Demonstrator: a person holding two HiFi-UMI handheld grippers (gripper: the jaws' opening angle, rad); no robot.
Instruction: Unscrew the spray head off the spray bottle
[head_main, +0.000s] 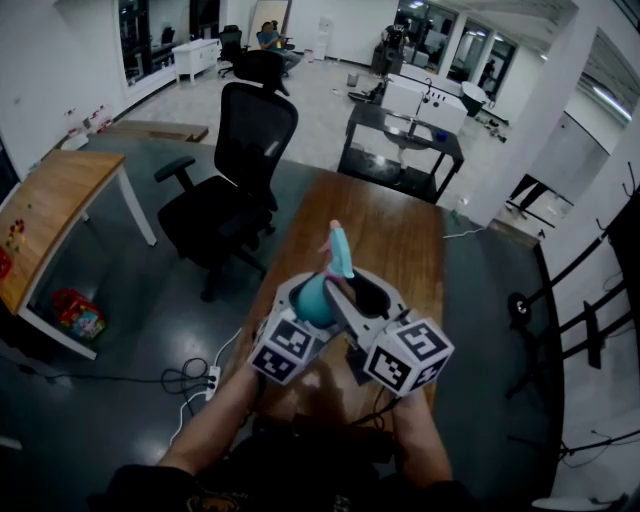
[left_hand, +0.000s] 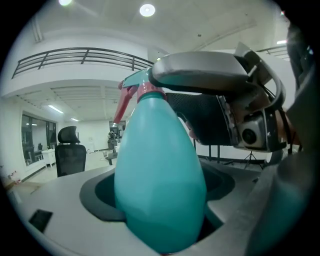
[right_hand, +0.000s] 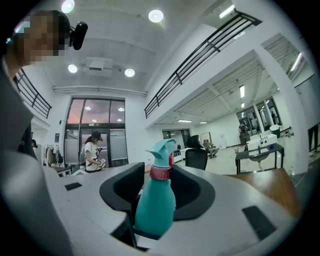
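A teal spray bottle with a pink collar and a teal spray head is held in front of me, above the near end of the wooden table. Its head points away from me. My left gripper is shut on the bottle's body, which fills the space between its jaws. My right gripper comes in from the right. In the right gripper view the bottle stands in the gap between the open jaws, with dark space showing at its right side. One grey jaw of the right gripper reaches over the spray head.
A black office chair stands left of the table. A second wooden desk is at the far left. Cables and a power strip lie on the floor. A black bench stands beyond the table. A person stands far off.
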